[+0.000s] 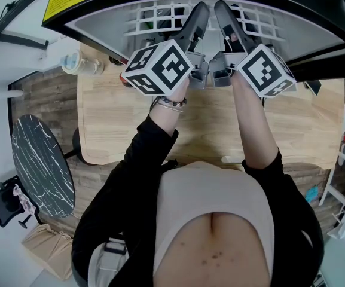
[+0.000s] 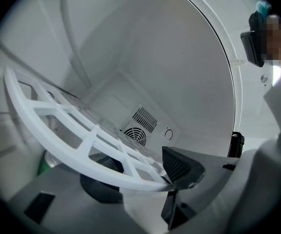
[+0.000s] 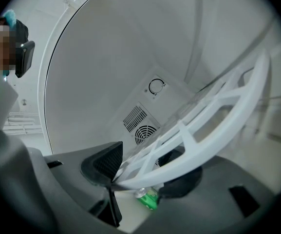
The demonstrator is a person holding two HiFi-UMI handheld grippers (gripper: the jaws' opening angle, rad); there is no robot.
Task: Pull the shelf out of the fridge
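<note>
We hold the left gripper and right gripper wide astride the shelf at its twelve-o'clock rim, unclamped. If we pull now, we likely slip off.

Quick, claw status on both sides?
Left gripper: claw open, shelf rim between, not clamped.
Right gripper: claw open, shelf rim between, not clamped.
</note>
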